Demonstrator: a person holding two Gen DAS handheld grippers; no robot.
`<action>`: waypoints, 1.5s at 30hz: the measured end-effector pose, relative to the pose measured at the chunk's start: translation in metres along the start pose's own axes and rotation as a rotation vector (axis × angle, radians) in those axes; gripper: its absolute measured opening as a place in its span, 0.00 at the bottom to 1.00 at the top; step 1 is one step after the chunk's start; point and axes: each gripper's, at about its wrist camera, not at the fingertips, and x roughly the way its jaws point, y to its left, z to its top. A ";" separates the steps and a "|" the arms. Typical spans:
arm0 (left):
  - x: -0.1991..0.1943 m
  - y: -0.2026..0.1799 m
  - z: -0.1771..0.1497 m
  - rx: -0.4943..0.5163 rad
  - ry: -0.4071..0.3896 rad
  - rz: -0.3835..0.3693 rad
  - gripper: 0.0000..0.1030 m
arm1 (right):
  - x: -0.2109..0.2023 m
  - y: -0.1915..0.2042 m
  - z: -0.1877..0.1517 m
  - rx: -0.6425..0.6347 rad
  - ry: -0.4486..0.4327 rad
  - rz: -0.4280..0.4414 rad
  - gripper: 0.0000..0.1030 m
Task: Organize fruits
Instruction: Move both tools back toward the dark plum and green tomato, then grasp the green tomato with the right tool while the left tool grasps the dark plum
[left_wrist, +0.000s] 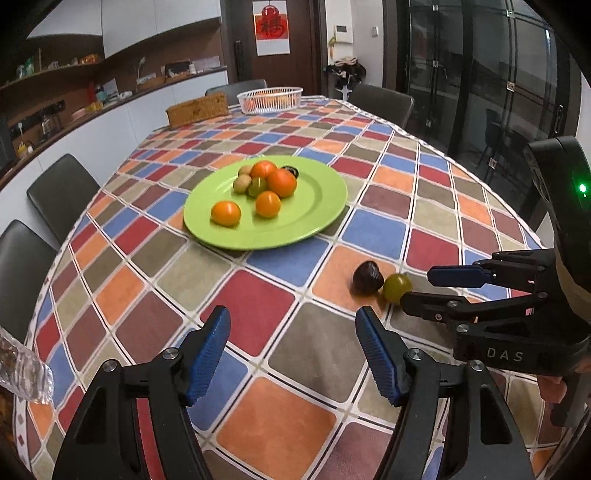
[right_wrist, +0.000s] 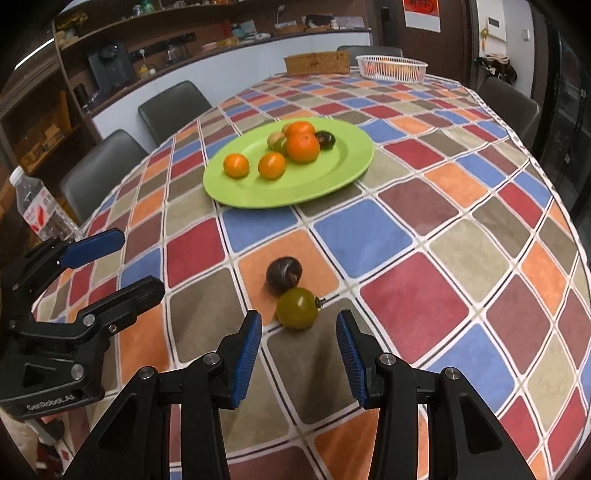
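A green plate (left_wrist: 317, 206) (right_wrist: 343, 162) sits mid-table with several oranges (left_wrist: 226, 213) (right_wrist: 236, 165), kiwis (left_wrist: 242, 183), a green fruit and a dark fruit (right_wrist: 325, 139) on it. A dark plum (left_wrist: 366, 277) (right_wrist: 283, 272) and a green tomato-like fruit (left_wrist: 397, 287) (right_wrist: 297, 308) lie touching on the checkered cloth nearer me. My right gripper (right_wrist: 299, 325) (left_wrist: 415, 286) is open, its fingertips just short of the green fruit. My left gripper (left_wrist: 293, 328) (right_wrist: 138, 258) is open and empty, left of the two loose fruits.
A white basket (left_wrist: 269, 99) (right_wrist: 391, 67) with orange fruit and a woven box (left_wrist: 196, 109) (right_wrist: 317, 62) stand at the table's far end. A clear water bottle (right_wrist: 40, 210) (left_wrist: 22, 369) stands at the near left edge. Dark chairs (left_wrist: 61, 192) surround the table.
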 end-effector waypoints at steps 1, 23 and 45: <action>0.002 0.000 -0.001 -0.001 0.008 -0.001 0.67 | 0.002 -0.001 0.000 0.002 0.006 0.001 0.42; 0.022 0.003 -0.005 -0.028 0.040 -0.038 0.67 | 0.023 0.002 0.004 -0.042 0.035 -0.010 0.31; 0.069 -0.044 0.024 0.097 0.061 -0.159 0.59 | -0.003 -0.034 -0.009 0.081 -0.016 0.001 0.22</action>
